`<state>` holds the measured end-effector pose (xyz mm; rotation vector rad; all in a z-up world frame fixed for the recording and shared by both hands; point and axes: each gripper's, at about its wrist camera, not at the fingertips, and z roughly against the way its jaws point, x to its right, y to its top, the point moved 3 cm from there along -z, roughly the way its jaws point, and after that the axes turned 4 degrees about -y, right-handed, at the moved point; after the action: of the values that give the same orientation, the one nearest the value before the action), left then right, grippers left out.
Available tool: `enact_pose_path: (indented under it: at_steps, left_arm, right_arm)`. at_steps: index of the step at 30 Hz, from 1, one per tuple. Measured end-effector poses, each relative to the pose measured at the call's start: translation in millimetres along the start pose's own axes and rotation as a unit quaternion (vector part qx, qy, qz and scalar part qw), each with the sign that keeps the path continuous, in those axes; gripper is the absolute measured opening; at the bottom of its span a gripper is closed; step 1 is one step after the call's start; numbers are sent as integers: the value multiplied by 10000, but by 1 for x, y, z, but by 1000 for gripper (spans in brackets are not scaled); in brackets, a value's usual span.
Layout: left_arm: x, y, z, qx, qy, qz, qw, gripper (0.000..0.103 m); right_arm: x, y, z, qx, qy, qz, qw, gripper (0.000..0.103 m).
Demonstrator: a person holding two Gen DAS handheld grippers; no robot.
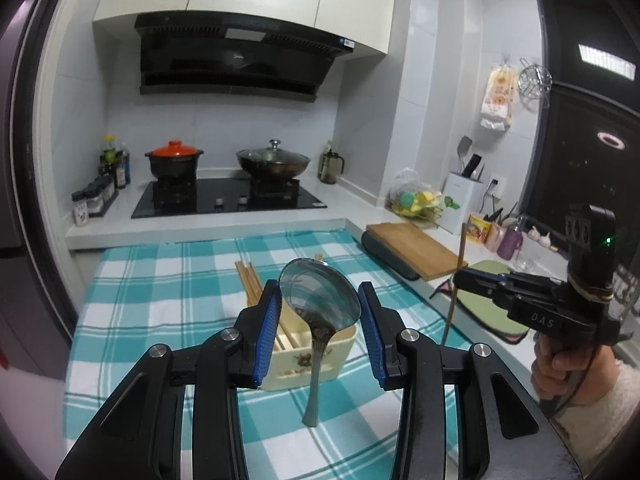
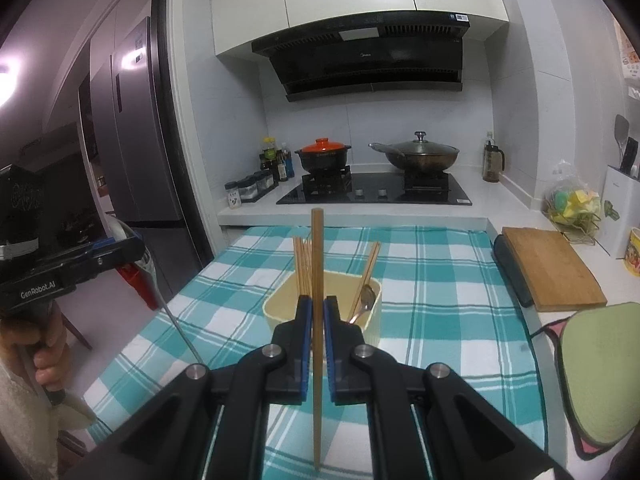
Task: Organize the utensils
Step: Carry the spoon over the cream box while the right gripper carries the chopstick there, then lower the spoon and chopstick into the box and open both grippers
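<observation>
Spoon (image 1: 320, 300): steel, stiff, slick, top-heavy; held above the box (image 1: 308, 364), bowl up, handle hanging down.
Left gripper (image 1: 320, 320): grasping the spoon by the bowl's edges; a hold on the neck would likely slip less.
Chopstick (image 2: 317, 320): light, stiff wood, upright just before the box.
Right gripper (image 2: 317, 344): clenched on the chopstick at mid-length.
Box: on the checked table (image 2: 440, 300), holding chopsticks and a small spoon (image 2: 366, 300).
Hidden: pad contact behind the bowl; box floor.

Utensil box (image 2: 320, 312) w/ chopsticks (image 2: 303, 264) sits on tablecloth (image 2: 440, 300), stove (image 2: 376, 192) behind, cutting board (image 2: 552, 268) right.
</observation>
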<state>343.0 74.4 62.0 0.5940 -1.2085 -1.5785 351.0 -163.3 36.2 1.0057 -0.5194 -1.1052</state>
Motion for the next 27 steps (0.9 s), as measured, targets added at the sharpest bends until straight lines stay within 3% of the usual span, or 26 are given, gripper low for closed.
enact_pose_path:
  at_steps: [8,13,19,27]
  left_arm:
    - [-20,58,-49,202,73,159,9996,39]
    - [-39,67,-95,163,181,344,9991,39]
    - [-57,41,-151,-244,275,543,9978,39]
    - [-78,-13,-204,-1024,440,754,9909,40]
  right_arm:
    - [3,75,-36,667,132,-141,9976,6]
    - [5,92,-76,940,63,-1,9956,6]
    - [15,78,-133,726,97,-13,9973,6]
    - [24,27,-195,-159,261,-67,9995,6]
